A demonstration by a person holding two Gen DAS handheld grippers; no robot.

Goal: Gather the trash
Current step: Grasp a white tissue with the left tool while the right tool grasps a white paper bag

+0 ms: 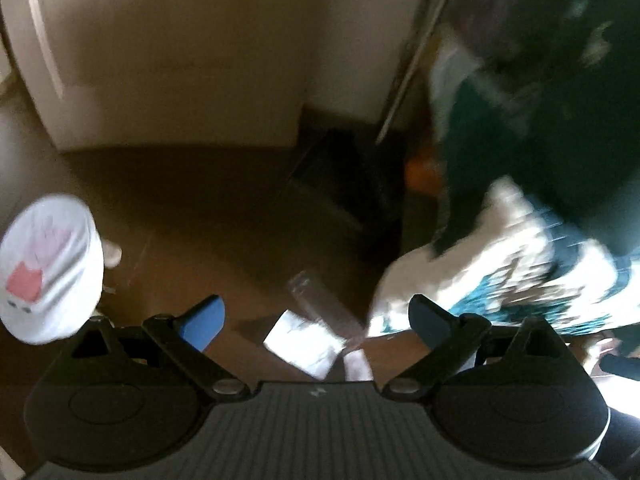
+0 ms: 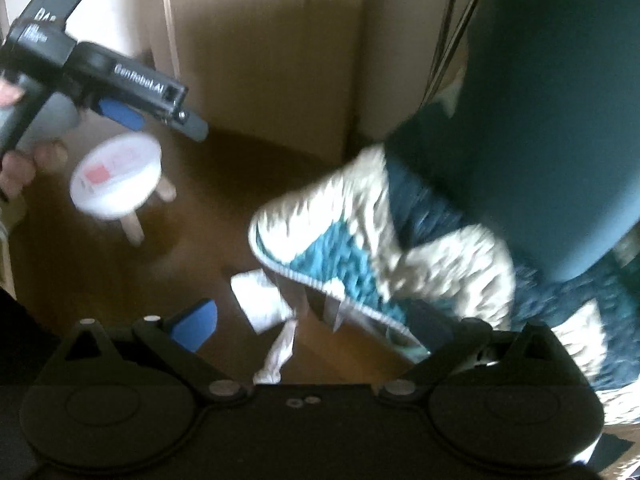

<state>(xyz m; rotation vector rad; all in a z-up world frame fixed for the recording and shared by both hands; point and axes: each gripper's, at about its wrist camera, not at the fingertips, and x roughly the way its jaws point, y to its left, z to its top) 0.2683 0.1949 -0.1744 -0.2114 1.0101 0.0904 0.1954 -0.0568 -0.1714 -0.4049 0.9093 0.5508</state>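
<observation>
Here, blurred white crumpled paper [image 2: 262,300] and a twisted white scrap [image 2: 278,354] lie on the brown floor [image 2: 180,248], at seven o'clock from the teal-and-cream blanket [image 2: 360,216]. Both the left tongs [image 1: 316,320] and right tongs [image 2: 312,320] are spread wide, gripping nothing.

White paper scrap [image 2: 260,300] + crumpled tissue [image 2: 280,354] on brown floor.

Dim, motion-blurred, fisheye-warped frames
</observation>
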